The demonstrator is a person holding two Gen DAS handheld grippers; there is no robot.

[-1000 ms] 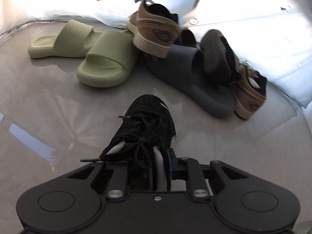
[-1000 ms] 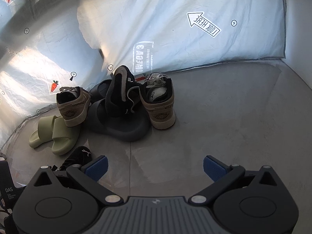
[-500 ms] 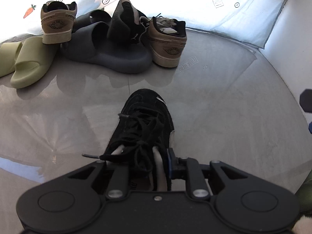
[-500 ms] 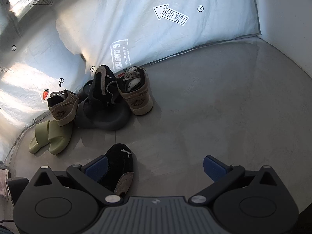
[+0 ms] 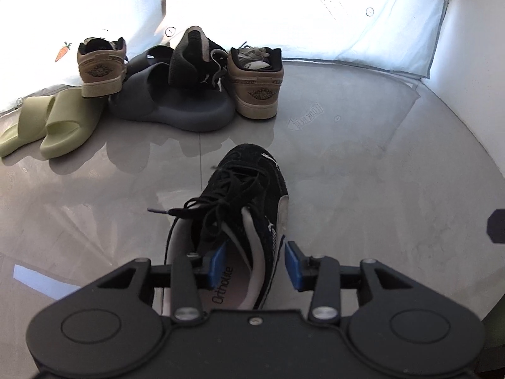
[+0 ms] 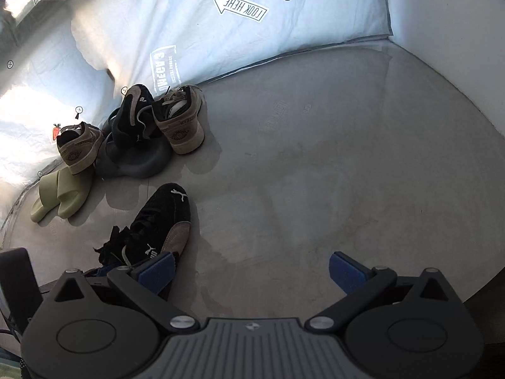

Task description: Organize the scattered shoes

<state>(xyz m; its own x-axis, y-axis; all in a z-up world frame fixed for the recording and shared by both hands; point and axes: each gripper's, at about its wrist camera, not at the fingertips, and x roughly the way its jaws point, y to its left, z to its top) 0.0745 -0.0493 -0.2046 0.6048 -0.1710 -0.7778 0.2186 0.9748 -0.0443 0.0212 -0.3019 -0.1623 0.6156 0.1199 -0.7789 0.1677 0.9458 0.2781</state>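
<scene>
A black suede sneaker (image 5: 249, 183) stands upright on the grey floor, toe pointing away from me. My left gripper (image 5: 254, 263) straddles its right collar wall, one blue pad inside the shoe and one outside. The jaws are opening and the pads stand off the wall. In the right wrist view the same sneaker (image 6: 161, 218) lies at lower left. My right gripper (image 6: 252, 271) hangs open over bare floor, holding nothing. Further back a pile holds two tan sneakers (image 5: 257, 88), a grey slide (image 5: 176, 107), a second black sneaker (image 5: 189, 60) on its side and two green slides (image 5: 60, 123).
A white printed sheet (image 6: 240, 31) hangs behind the pile down to the floor. A white wall (image 6: 457, 31) closes off the right side. Bare grey floor (image 6: 315, 173) stretches to the right of the shoes.
My left gripper swung right with the black sneaker, so the pile slid left in its view. Its jaws then parted from the collar. The sneaker came into the right wrist view.
</scene>
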